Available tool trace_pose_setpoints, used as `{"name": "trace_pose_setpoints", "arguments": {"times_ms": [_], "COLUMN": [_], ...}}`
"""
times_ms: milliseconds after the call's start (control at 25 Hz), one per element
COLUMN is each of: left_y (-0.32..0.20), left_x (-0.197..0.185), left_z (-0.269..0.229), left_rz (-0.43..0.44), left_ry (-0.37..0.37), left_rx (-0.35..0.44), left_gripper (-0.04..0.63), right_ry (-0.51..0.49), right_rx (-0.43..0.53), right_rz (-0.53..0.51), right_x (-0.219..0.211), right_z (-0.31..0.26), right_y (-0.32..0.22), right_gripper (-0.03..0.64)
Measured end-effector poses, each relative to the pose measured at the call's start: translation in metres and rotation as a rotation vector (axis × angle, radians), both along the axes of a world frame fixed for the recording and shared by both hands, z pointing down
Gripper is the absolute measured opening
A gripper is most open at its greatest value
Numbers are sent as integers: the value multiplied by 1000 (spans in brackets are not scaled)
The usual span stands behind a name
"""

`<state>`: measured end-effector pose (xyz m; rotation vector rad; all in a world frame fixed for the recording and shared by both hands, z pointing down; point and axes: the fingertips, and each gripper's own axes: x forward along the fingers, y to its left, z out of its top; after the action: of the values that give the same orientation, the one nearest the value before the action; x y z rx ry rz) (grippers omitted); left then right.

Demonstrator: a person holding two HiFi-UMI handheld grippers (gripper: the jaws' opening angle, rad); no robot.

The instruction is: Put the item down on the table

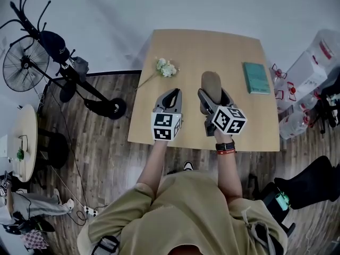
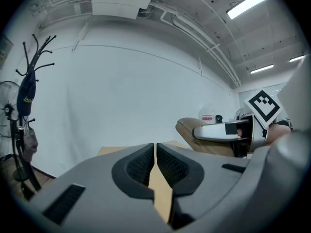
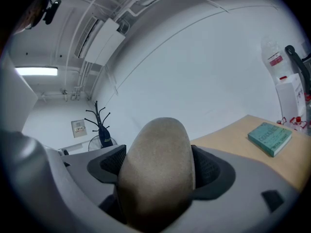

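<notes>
A tan, rounded oblong item point(image 1: 211, 81) stands up out of my right gripper point(image 1: 214, 95), which is shut on it above the middle of the wooden table point(image 1: 212, 47). In the right gripper view the item point(image 3: 158, 144) fills the gap between the jaws of that gripper point(image 3: 158, 171). My left gripper point(image 1: 171, 93) hovers beside it to the left, shut with nothing between its jaws; the left gripper view shows that gripper point(image 2: 155, 154) closed. That view also shows the item point(image 2: 187, 126) at the right. I cannot tell how high the item is above the table.
White flowers point(image 1: 166, 68) lie on the table's back left, and a teal book point(image 1: 256, 77) point(image 3: 270, 137) lies at the right. Large water bottles point(image 1: 300, 73) stand past the right edge. A fan point(image 1: 24, 62) and a black stand point(image 1: 69, 68) are on the floor at left.
</notes>
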<state>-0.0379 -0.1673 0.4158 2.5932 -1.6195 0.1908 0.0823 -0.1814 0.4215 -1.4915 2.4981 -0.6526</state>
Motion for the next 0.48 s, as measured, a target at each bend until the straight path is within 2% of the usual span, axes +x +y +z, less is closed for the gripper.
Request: {"name": "trace_pose_setpoints", "arguments": {"times_ms": [280,480], "left_y": [-32,-38], "left_x": [25,28], "left_z": [8,16], "left_rz": [-7,-9], "left_ry": [-5,-7], "left_rx": [-24,-37], "left_gripper": [32,29], "right_ry": [-24,-24], "right_rx": [-9,-33], "right_rz": [-13,-11], "right_x": [21,24], "right_z": [4,19], "right_y": [-33,-38], "right_gripper": [426,425]}}
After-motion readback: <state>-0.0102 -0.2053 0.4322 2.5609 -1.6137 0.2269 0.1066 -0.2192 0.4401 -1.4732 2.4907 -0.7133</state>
